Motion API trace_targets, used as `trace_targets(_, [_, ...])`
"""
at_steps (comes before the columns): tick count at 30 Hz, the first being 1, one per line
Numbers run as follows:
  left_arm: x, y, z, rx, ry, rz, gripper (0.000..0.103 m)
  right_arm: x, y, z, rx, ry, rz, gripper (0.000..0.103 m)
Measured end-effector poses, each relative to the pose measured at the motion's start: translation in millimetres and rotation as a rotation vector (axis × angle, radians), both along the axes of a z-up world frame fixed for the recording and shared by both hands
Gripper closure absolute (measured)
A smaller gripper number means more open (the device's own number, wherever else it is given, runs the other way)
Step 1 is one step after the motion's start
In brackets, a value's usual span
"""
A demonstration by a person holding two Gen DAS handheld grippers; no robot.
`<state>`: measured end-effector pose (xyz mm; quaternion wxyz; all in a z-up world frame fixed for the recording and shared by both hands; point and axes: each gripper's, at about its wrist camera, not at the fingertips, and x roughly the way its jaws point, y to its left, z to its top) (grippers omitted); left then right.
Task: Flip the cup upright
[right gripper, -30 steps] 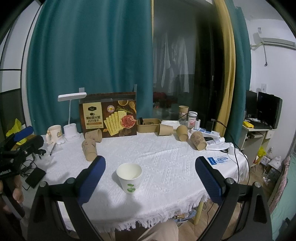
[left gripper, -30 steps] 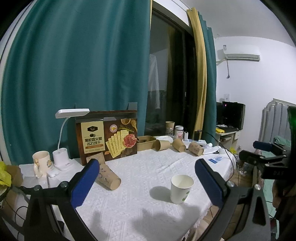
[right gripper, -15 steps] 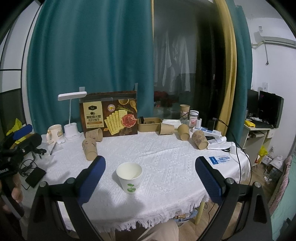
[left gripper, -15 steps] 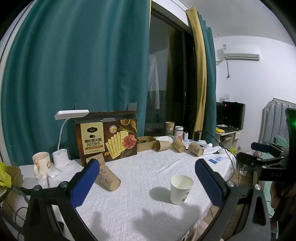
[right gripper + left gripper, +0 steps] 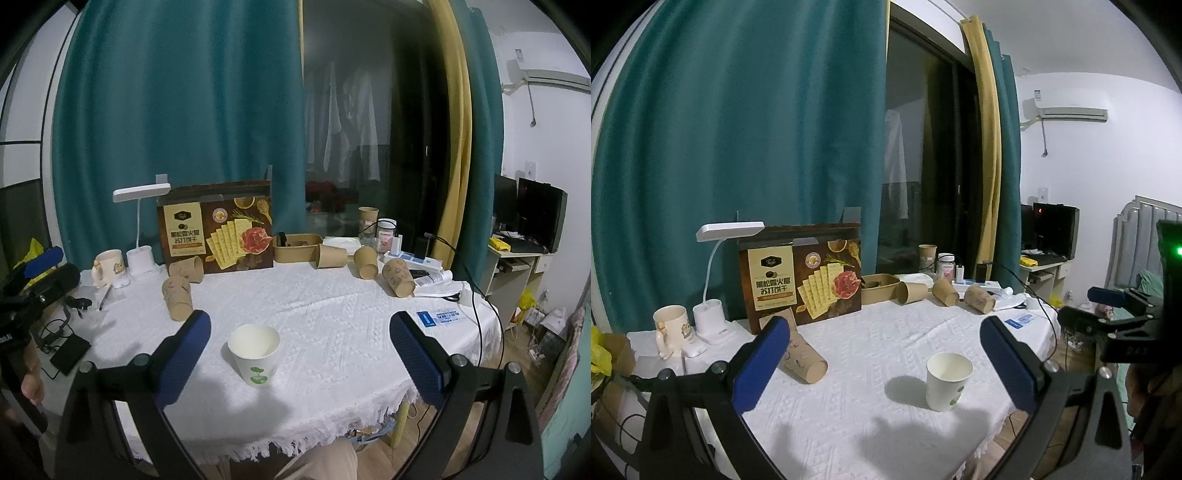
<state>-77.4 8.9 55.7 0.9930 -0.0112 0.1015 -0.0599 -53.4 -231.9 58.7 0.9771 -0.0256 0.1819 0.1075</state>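
A white paper cup (image 5: 947, 380) with a green print stands upright, mouth up, on the white tablecloth (image 5: 871, 332); it also shows in the right wrist view (image 5: 255, 354). My left gripper (image 5: 884, 363) is open and empty, held back from the cup. My right gripper (image 5: 299, 356) is open and empty, with the cup just inside its left finger, not touched. A brown paper cup (image 5: 803, 360) lies on its side at the left, also in the right wrist view (image 5: 177, 297).
Several brown cups (image 5: 397, 277) lie on their sides along the back. A cracker box (image 5: 216, 229), a white desk lamp (image 5: 140, 225), a mug (image 5: 109, 266) and a brown tray (image 5: 295, 247) stand at the back. A phone (image 5: 70, 352) and cables lie at the left edge.
Both grippers have drifted very slightly; nothing on the table has moved and both stay open.
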Motion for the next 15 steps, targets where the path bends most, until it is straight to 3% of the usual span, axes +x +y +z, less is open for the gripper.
trace_targets(15, [0.9, -3.8, 2.5, 0.000, -0.008, -0.008, 0.000, 2.4, -2.2, 0.3, 0.004, 0.001, -0.002, 0.007])
